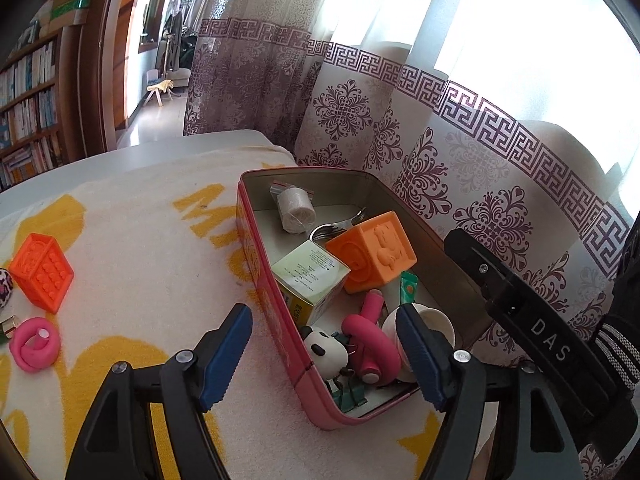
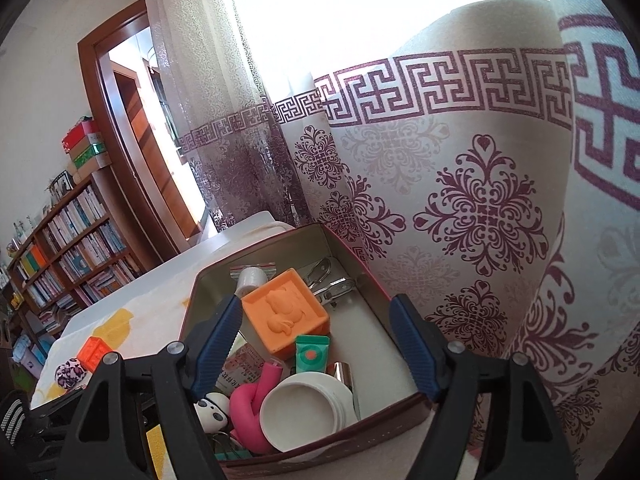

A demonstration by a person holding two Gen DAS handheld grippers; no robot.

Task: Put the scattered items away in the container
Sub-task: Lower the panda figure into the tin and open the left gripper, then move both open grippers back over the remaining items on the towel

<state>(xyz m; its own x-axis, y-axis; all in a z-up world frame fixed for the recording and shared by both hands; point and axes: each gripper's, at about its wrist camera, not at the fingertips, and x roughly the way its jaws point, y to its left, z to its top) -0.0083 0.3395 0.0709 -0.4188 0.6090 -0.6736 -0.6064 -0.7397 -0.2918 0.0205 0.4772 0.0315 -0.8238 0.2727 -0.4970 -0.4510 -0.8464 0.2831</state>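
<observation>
Leftmost on the towel-covered tabletop [image 1: 132, 240]: a leopard-print ball [image 1: 5, 286] cut by the frame edge, an orange block [image 1: 42, 272], and a pink ring toy [image 1: 35, 344], all still outside, well apart from the tin [image 1: 256, 264]. Likely next targets, so the left hand must swing far left; risk is the soft towel bunching under the fingers, or the round ball rolling off the near edge when nudged. A small metallic bit sits beside the pink ring toy, too cut off to identify, easy to miss. Left gripper [image 1: 324, 354] has fingers apart, empty, straddling the tin's near wall: one finger outside over the towel, the other inside over the white cup [image 1: 438, 322]. Pulling sideways from here could hook that wall and drag or tip the tin. Inside the tin: a second orange cube [image 1: 372, 252] leaning on a green box [image 1: 310, 276], panda figure [image 1: 324, 350], pink looped toy [image 1: 370, 344], bagged roll [image 1: 296, 208]. The cube sits high and could shift when more items drop in. Right gripper [image 2: 316, 344] has fingers apart, nothing held, over the tin interior; it is close to the left unit, so the two could clash. The curtain [image 2: 460, 208] hangs just beside the tin's right wall and may snag.
</observation>
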